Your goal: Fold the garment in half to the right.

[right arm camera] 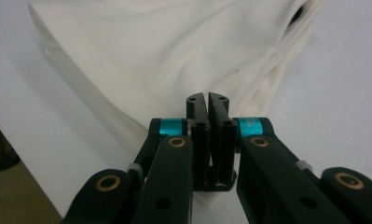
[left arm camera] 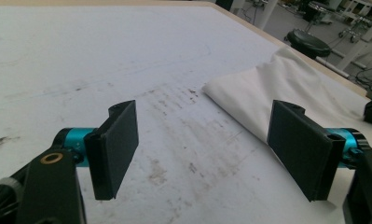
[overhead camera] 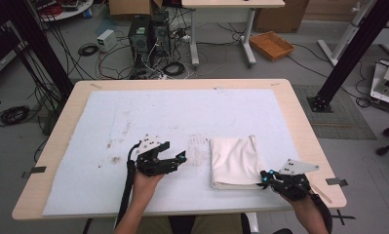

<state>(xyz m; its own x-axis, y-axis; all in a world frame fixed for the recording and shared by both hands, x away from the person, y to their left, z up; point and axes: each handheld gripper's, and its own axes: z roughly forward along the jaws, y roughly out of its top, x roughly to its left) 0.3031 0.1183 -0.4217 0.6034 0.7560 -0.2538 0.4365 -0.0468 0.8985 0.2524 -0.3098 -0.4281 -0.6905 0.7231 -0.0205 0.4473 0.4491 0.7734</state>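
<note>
A folded white cloth (overhead camera: 236, 161) lies on the stained white mat (overhead camera: 133, 112), right of the middle. My left gripper (overhead camera: 175, 153) hovers low over the mat just left of the cloth, its jaws wide open and empty. The left gripper view has its pads (left arm camera: 118, 140) spread apart, with the cloth's (left arm camera: 286, 84) edge ahead on the right. My right gripper (overhead camera: 262, 178) sits at the cloth's near right corner, pointing left. In the right gripper view its jaws (right arm camera: 207, 100) are shut together over the cloth's (right arm camera: 174, 51) edge, with no fabric seen between them.
The mat covers most of a light wooden table (overhead camera: 299, 126). Behind the table on the floor are computer towers (overhead camera: 148, 34), tangled cables, an orange basket (overhead camera: 271, 45) and another desk's legs. Black frame posts stand at both sides.
</note>
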